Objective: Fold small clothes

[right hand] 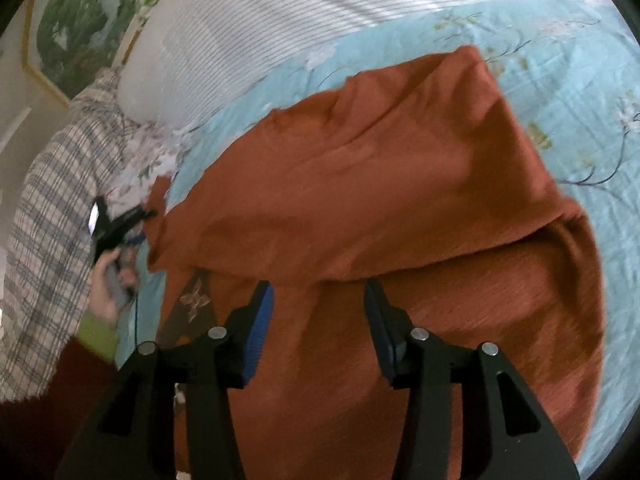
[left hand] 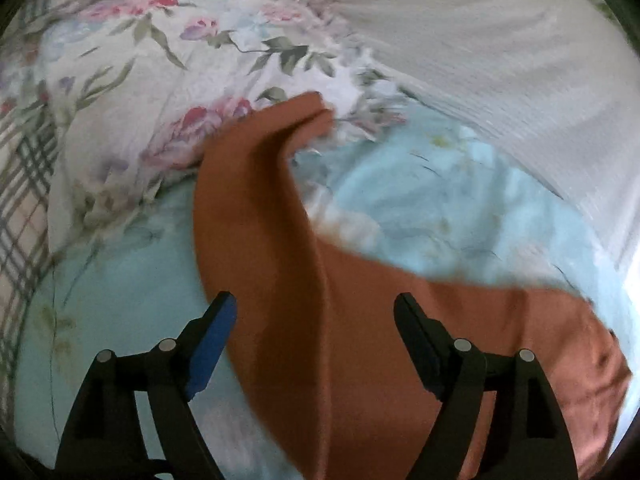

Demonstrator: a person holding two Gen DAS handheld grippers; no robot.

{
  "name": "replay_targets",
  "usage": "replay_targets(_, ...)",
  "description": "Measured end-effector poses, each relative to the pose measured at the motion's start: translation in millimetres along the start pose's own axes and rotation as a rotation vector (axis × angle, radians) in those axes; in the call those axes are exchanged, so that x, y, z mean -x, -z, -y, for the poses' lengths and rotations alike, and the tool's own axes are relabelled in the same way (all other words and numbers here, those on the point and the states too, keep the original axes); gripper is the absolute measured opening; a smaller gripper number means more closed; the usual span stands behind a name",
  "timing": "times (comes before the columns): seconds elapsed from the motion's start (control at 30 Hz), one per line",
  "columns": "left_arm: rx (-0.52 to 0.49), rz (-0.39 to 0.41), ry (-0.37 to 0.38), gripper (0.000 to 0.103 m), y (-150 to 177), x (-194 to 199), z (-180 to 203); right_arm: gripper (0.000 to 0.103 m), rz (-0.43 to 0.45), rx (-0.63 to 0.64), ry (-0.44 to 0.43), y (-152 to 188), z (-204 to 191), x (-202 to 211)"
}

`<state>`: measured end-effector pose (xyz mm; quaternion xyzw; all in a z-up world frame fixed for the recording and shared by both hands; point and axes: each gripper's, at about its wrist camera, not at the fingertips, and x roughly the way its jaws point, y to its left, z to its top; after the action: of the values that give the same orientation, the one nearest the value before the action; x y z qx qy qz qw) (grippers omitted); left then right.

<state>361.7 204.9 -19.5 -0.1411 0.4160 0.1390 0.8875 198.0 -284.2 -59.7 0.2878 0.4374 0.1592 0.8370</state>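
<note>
A rust-orange garment (left hand: 288, 264) lies on a light blue bed sheet (left hand: 460, 208). In the left wrist view a fold ridge of it runs up between the fingers of my open left gripper (left hand: 316, 304); nothing is gripped. In the right wrist view the garment (right hand: 380, 184) fills the middle, with its upper part folded over the lower part. My right gripper (right hand: 318, 292) is open just above the folded edge and holds nothing. The left gripper (right hand: 132, 224) also shows there, in the person's hand at the garment's left corner.
A floral quilt (left hand: 168, 80) and a plaid cloth (left hand: 24, 184) lie left of the garment. A white ribbed pillow (left hand: 500, 48) lies at the back right; it also shows in the right wrist view (right hand: 280, 20). A framed picture (right hand: 68, 32) hangs at the far left.
</note>
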Motion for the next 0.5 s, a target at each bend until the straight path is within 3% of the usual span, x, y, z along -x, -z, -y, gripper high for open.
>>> replay_targets(0.23,-0.052,-0.034,-0.217,0.079,-59,-67,-4,0.052,-0.028,0.017,-0.017,2,-13,-4)
replay_targets(0.27,-0.057,-0.044,-0.223,0.065,-63,-76,-6,0.052,-0.030,0.015,-0.017,2,-13,-5)
replay_targets(0.3,-0.062,-0.050,-0.216,0.037,-65,-81,-8,0.052,-0.030,0.010,-0.017,1,-12,-6)
replay_targets(0.37,-0.058,-0.065,-0.168,0.003,-66,-84,-14,0.052,-0.024,0.002,-0.018,0,-12,-6)
replay_targets(0.5,-0.025,0.025,-0.045,0.002,-52,-48,-23,0.052,-0.012,-0.007,-0.031,1,-11,-4)
